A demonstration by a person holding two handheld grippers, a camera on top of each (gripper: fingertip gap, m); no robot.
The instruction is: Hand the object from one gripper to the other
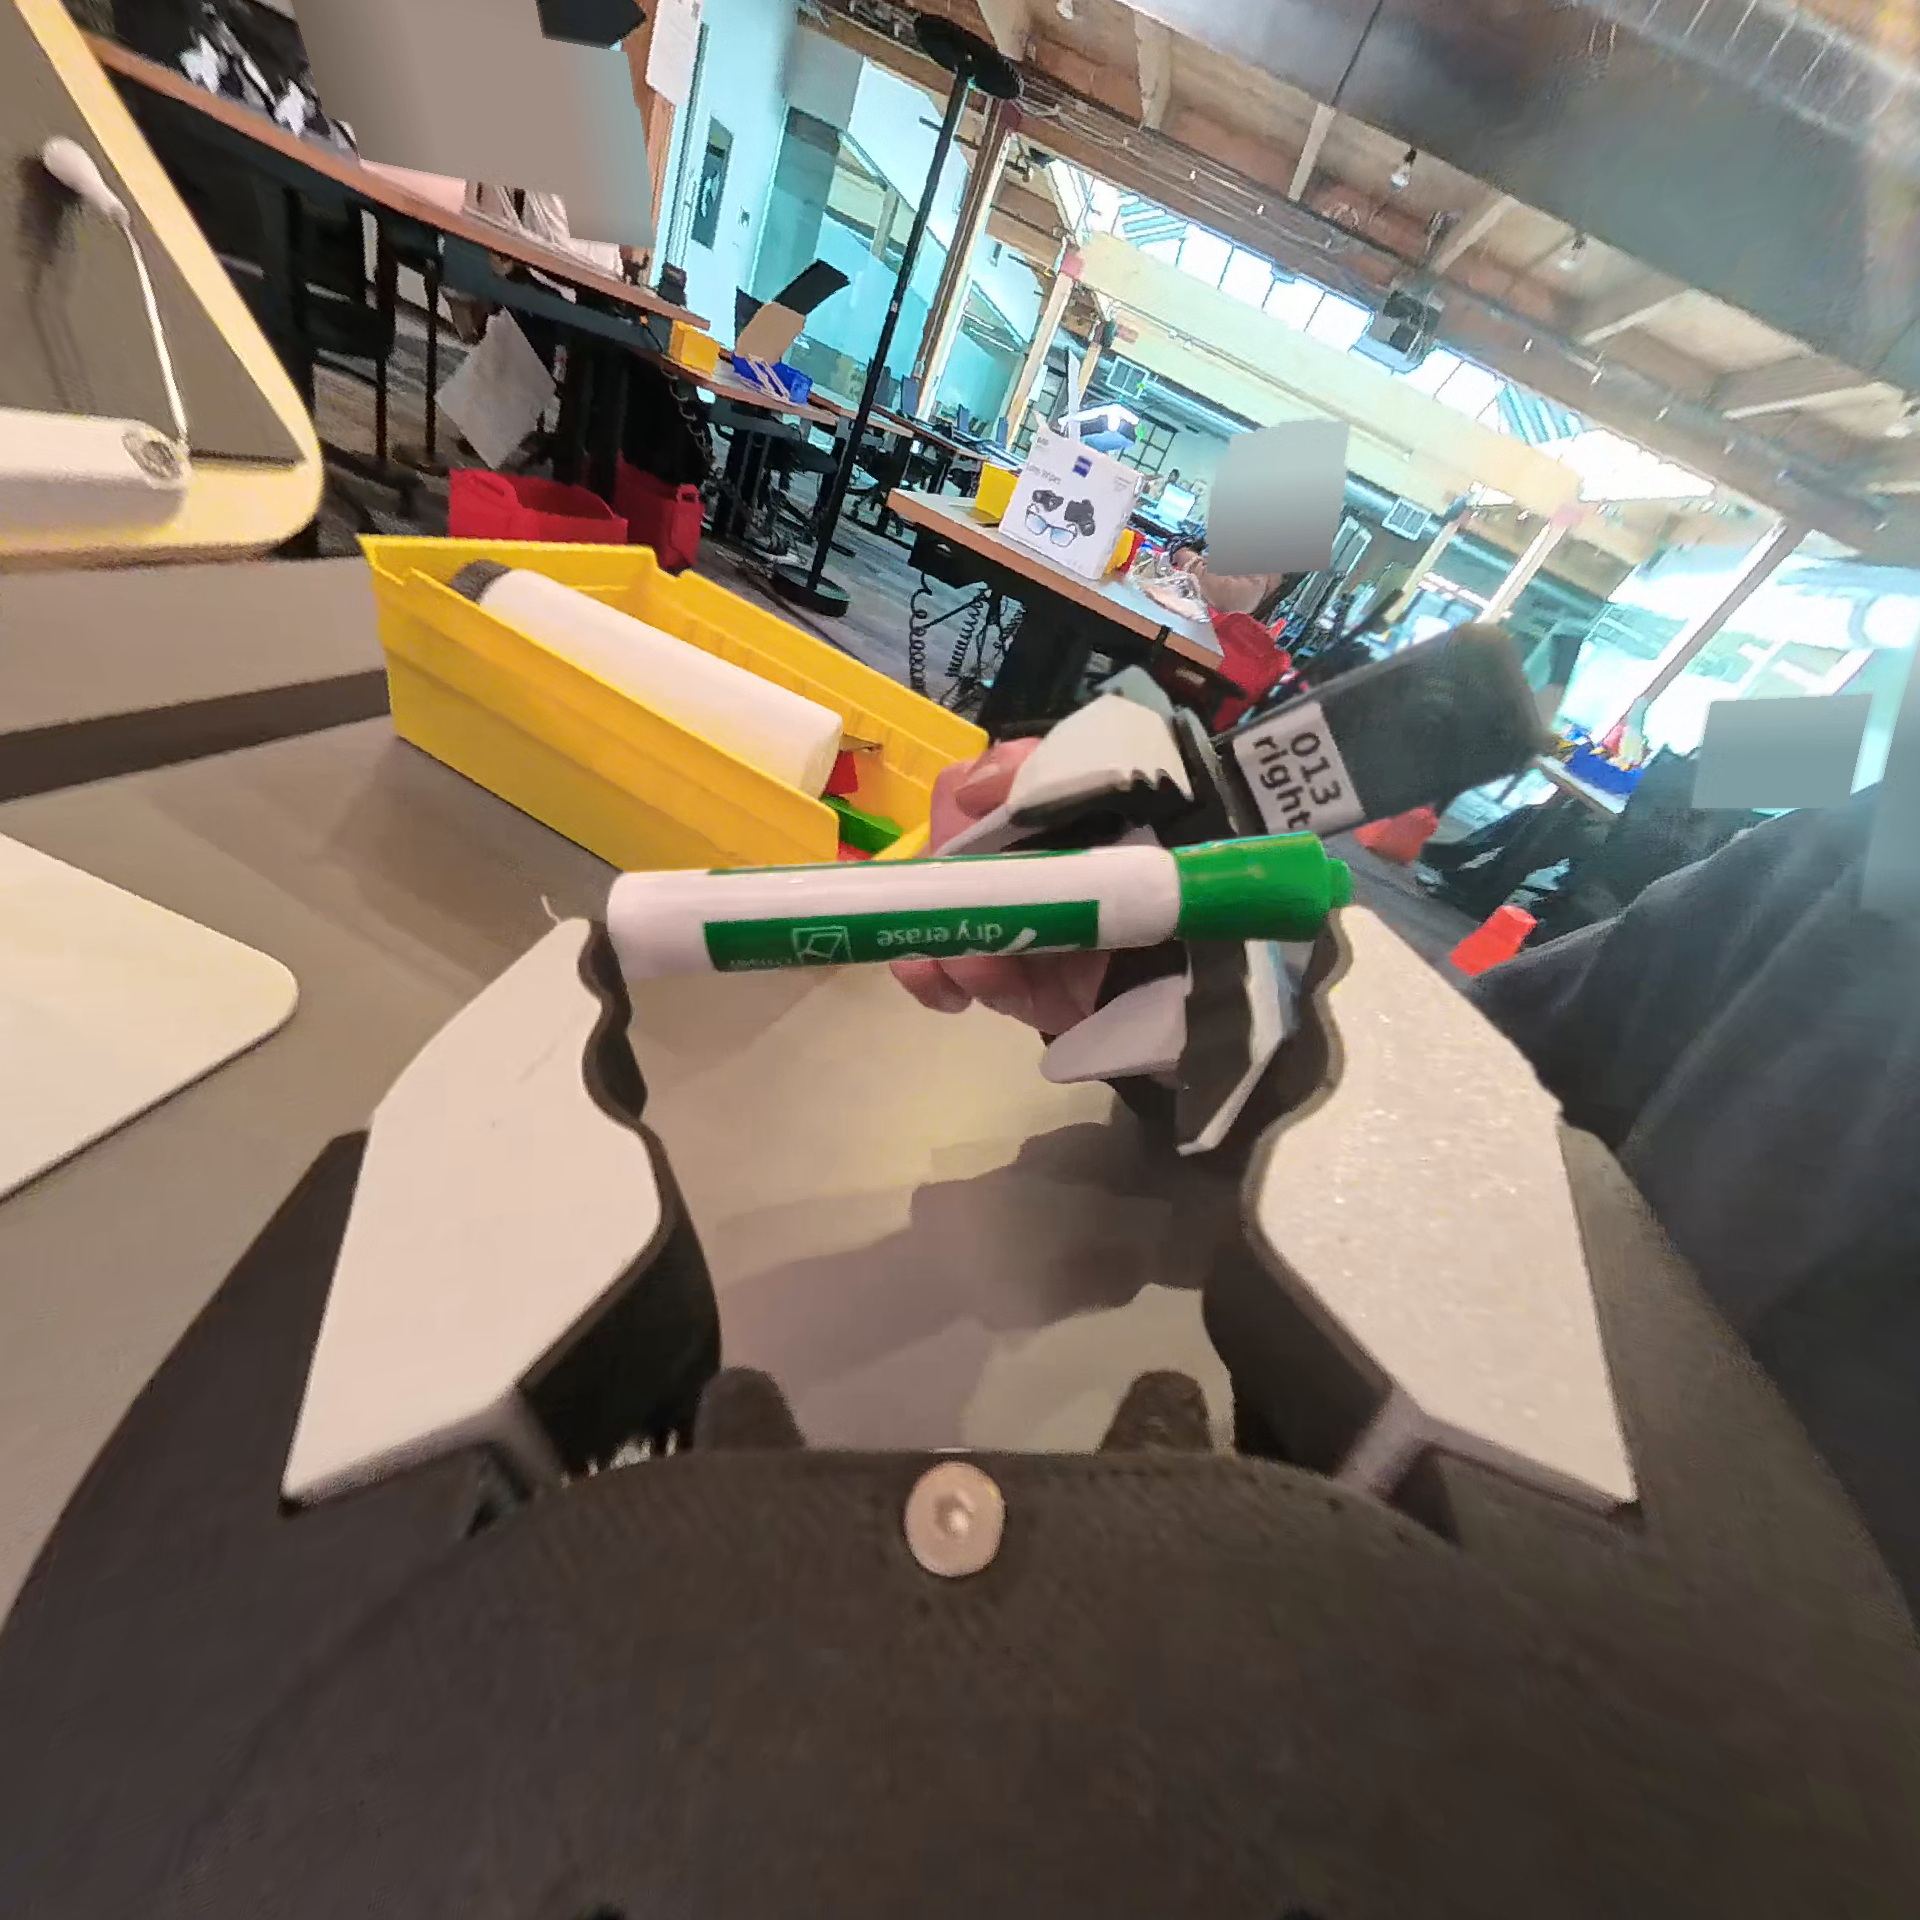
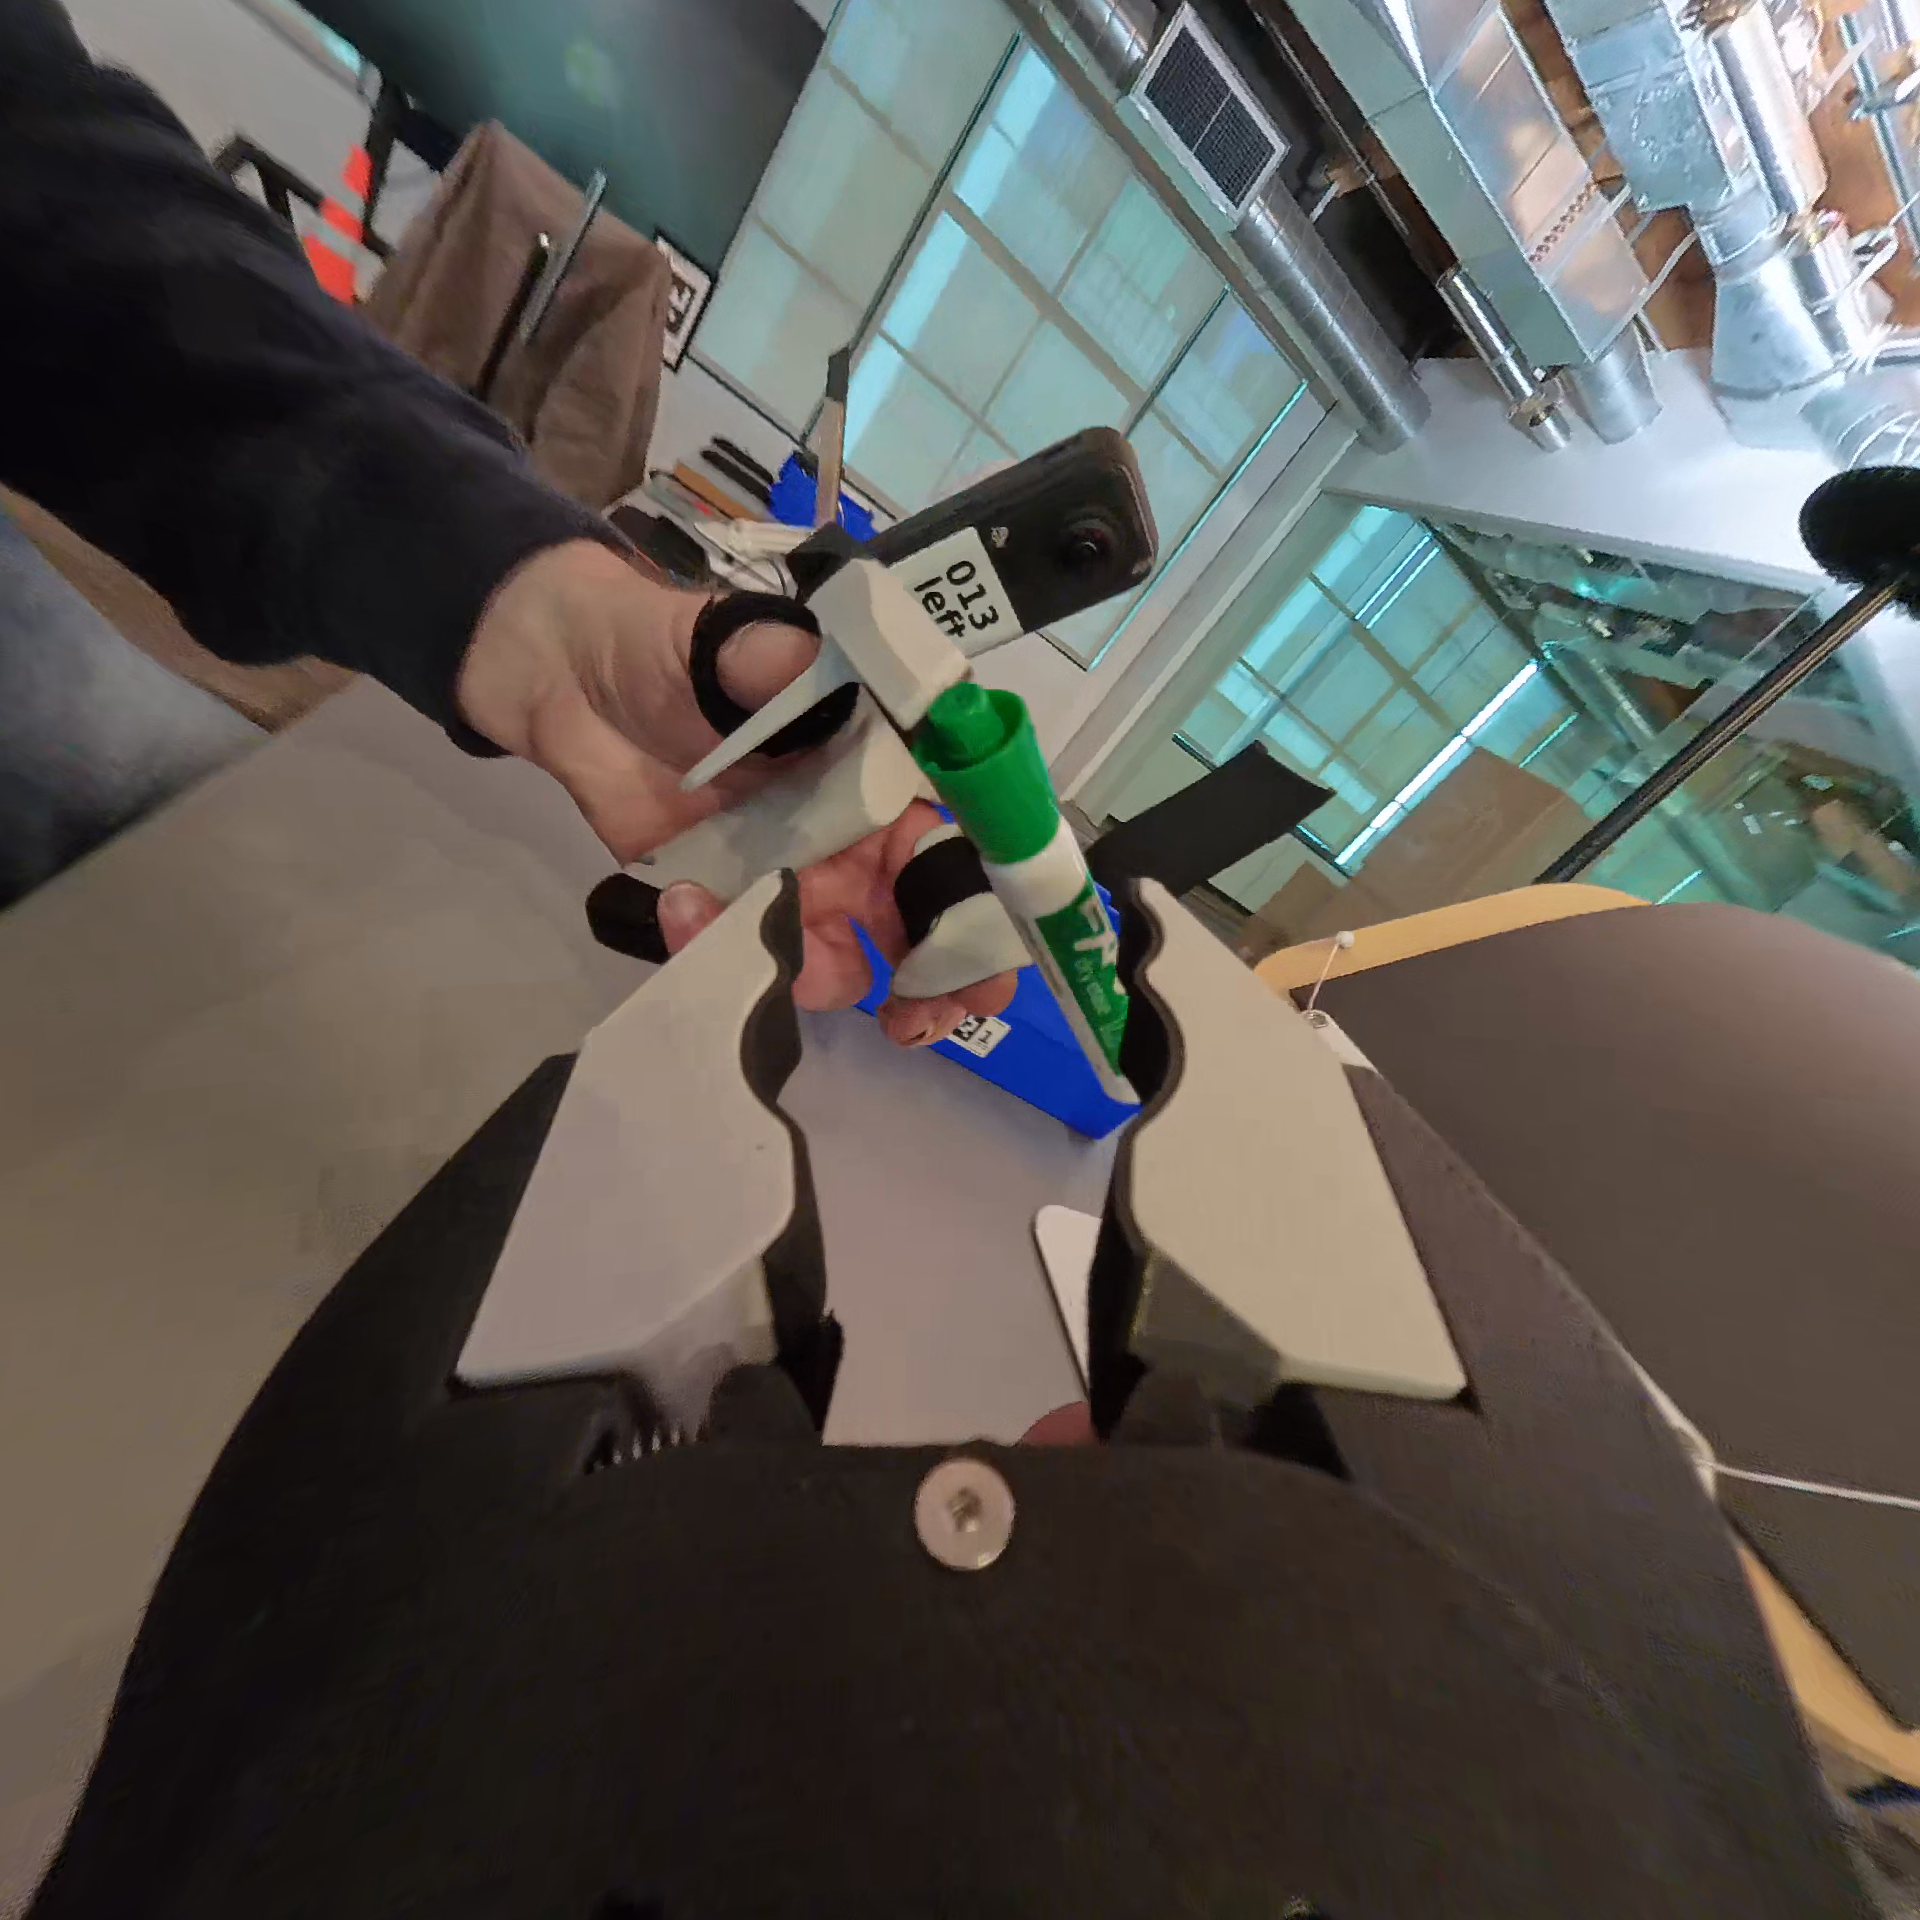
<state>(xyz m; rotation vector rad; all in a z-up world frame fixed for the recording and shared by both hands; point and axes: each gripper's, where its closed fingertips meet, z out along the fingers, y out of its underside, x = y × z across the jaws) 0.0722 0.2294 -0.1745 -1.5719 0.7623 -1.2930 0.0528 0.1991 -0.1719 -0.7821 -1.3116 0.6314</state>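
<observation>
Now, the grey desk (image 1: pixel 312 894) fills the lower part of both views. In the left wrist view a yellow bin (image 1: pixel 582 717) sits on it at ten o'clock with a white roll (image 1: pixel 665 665) lying inside, and in the right wrist view a blue box (image 2: pixel 1039 1070) stands on the desk beyond my fingertips.

My left hand-held gripper (image 1: pixel 966 935) is spread wide. The green marker (image 1: pixel 883 914) lies crosswise at its twelve o'clock, wedged end to end between the tips: white butt against the nine o'clock finger, green cap against the three o'clock one.

My right hand-held gripper (image 2: pixel 961 914) is parted to a middling gap. The marker stands inside that gap, leaning against the inner pad of its three o'clock finger, well clear of the other. From the left wrist view its fingers sit one above and one below the barrel near the cap, not closed on it.
</observation>
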